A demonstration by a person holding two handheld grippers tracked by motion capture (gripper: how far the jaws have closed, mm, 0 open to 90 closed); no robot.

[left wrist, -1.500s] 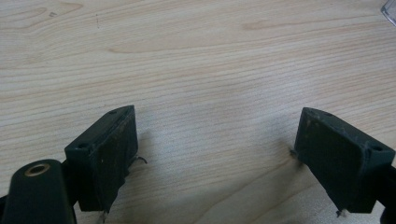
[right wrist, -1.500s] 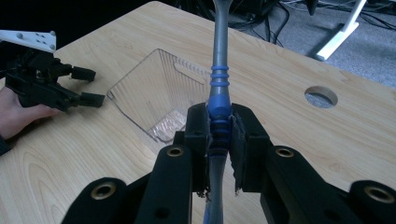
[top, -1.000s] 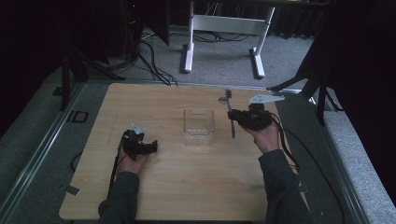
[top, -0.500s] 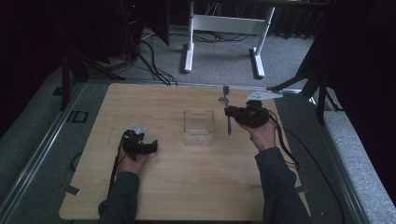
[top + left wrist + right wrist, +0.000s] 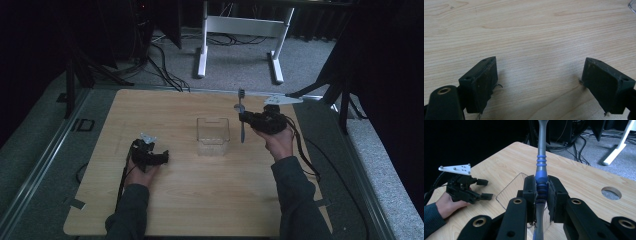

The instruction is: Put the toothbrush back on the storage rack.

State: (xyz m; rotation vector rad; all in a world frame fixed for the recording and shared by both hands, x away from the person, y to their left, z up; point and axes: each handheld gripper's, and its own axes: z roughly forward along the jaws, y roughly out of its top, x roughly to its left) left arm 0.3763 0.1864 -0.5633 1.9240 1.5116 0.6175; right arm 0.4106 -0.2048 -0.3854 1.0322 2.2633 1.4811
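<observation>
Right claw (image 5: 243, 118) is clamped on a toothbrush (image 5: 540, 167), jaws closed around the blue ribbed grip. The brush is lifted off the table (image 5: 200, 210), roughly upright in the high view, brush end up, just beside the right wall of the clear box (image 5: 213, 136).

Judged progress: pick-up is done; the brush is not yet in the box. What is left is carrying it over the rim and letting go. The box looks empty, as far as its clear walls let me tell.

Left claw (image 5: 162, 157) rests low on the table, well apart from the box, jaws spread wide with bare wood between them in the left gripper view; it holds nothing.

Surroundings: a round hole (image 5: 611, 192) in the table beyond the right claw; white frame legs (image 5: 202, 45) and cables on the floor behind. Nothing lies between brush and box. The box's near wall is the one thing to clear.
</observation>
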